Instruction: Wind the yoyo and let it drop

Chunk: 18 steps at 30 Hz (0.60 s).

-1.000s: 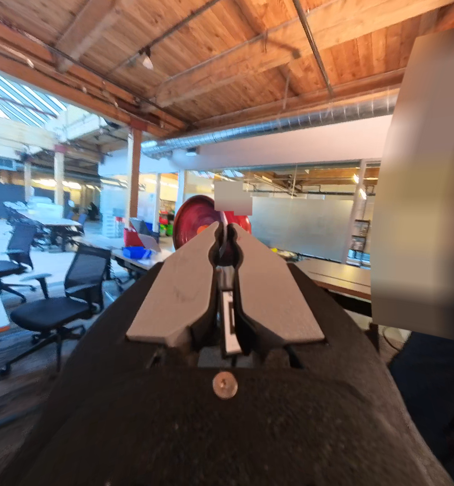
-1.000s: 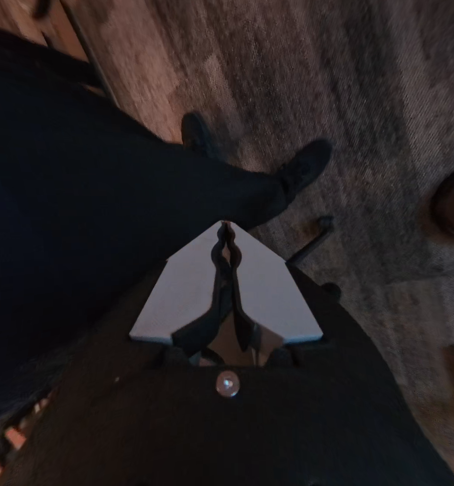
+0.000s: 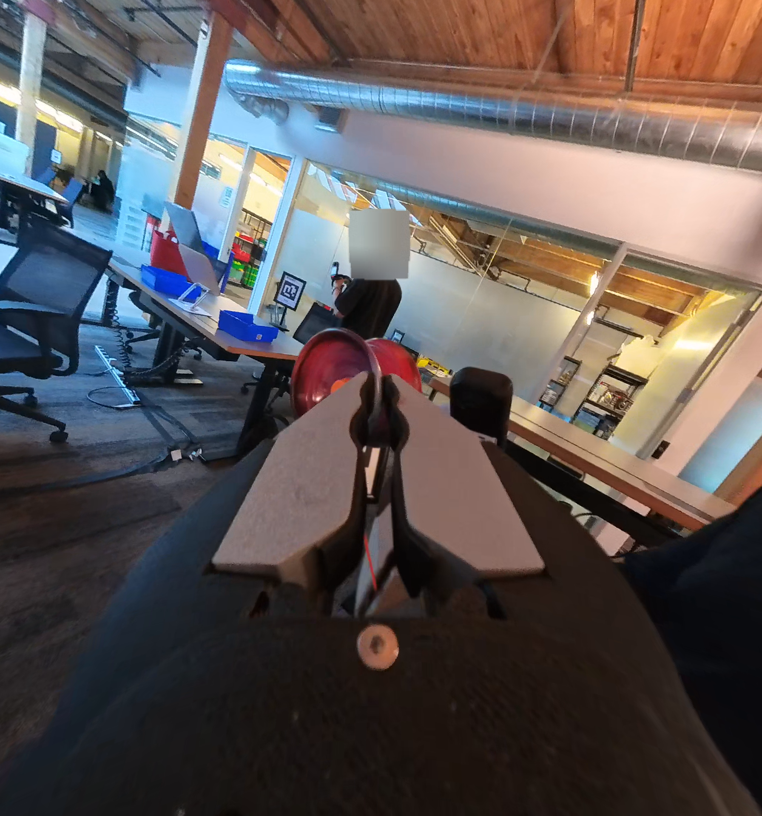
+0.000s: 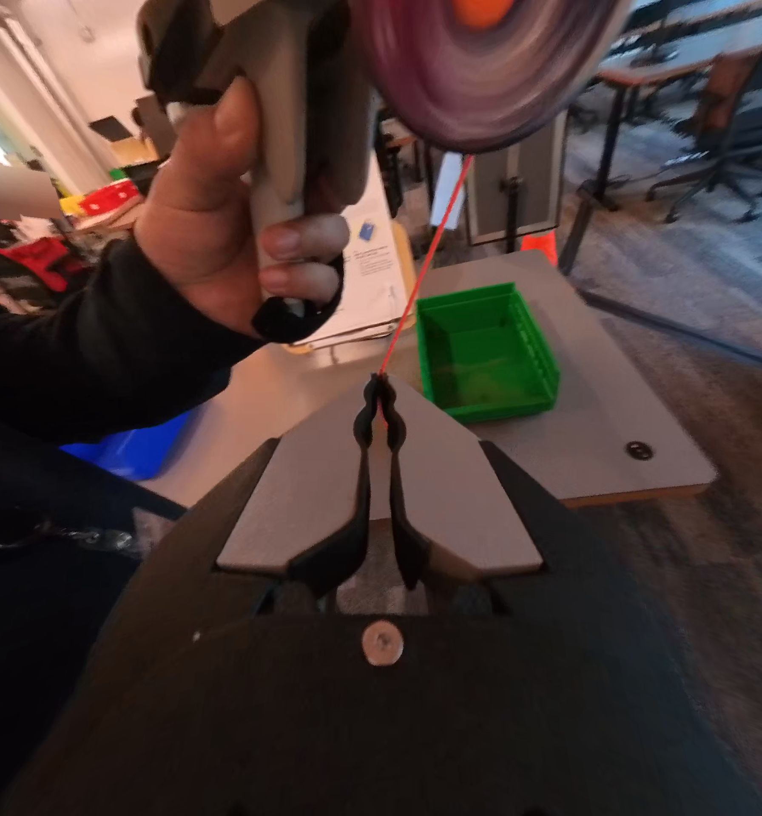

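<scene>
My left gripper [image 3: 377, 382] is shut on the rim of a red yoyo [image 3: 326, 375] with an orange hub, held out in front at chest height. In the right wrist view the same yoyo [image 4: 481, 66] shows at the top, blurred, beside the left gripper's handle in a hand [image 4: 220, 212]. A thin red string [image 4: 428, 260] runs taut from the yoyo down to my right gripper [image 4: 379, 379], which is shut on the string at its tips. A short piece of the string [image 3: 370, 561] also shows between the left fingers.
A green bin [image 4: 485, 353] stands on a grey table [image 4: 613, 441] below the right gripper, with papers [image 4: 370, 273] behind it. Desks with blue bins [image 3: 246, 324], office chairs [image 3: 39, 309] and a person [image 3: 370, 304] lie ahead in the left view. One gripper's finger ends stand about 12 cm off the other's.
The right gripper swung up from pointing at the floor and now pinches the red string under the yoyo. The left gripper turned right, still shut on the yoyo.
</scene>
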Motion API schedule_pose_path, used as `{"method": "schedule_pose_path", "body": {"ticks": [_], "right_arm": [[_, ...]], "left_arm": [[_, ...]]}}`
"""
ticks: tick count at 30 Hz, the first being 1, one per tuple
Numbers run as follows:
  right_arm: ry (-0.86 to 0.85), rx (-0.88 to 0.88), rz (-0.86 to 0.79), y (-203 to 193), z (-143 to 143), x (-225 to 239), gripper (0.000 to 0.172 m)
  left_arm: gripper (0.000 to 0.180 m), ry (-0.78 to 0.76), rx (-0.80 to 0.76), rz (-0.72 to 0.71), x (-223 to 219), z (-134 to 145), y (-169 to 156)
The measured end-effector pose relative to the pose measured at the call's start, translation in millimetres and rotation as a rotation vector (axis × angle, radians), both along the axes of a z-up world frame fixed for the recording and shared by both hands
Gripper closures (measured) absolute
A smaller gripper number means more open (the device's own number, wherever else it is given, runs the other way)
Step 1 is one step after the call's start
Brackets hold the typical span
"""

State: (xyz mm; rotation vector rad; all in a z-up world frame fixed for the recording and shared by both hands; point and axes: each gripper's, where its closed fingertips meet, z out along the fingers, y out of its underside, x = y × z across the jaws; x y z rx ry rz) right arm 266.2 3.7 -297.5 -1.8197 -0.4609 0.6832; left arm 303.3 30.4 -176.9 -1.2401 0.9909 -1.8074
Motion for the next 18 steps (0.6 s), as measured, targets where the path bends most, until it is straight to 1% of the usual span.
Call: {"method": "schedule_pose_path", "body": {"ticks": [4,7,9,12,13,15,18], "right_arm": [[0.203,-0.067,0.156,-15,-4,-24,0.172],[0.271,-0.119,0.196,-17,-20,-29,0.172],[0.361,-0.152,0.259,-24,-19,-35,0.172],[0.462,-0.163,0.385,-42,-3,-42,0.172],[0.461,-0.153,0.417,-48,3,-42,0.172],[0.405,-0.142,0.453,-56,10,-34,0.172],[0.313,-0.121,0.452,-56,26,-11,0.172]], "left_arm": [[0.179,0.032,-0.026,-0.012,5,-15,0],[0.179,0.056,-0.011,-0.006,6,-23,0],[0.179,0.097,0.050,0.030,8,-33,0],[0.180,0.191,0.210,0.118,7,-52,3],[0.179,0.215,0.260,0.138,5,-57,3],[0.179,0.266,0.359,0.172,1,-67,3],[0.179,0.364,0.518,0.216,-4,-84,5]]}}
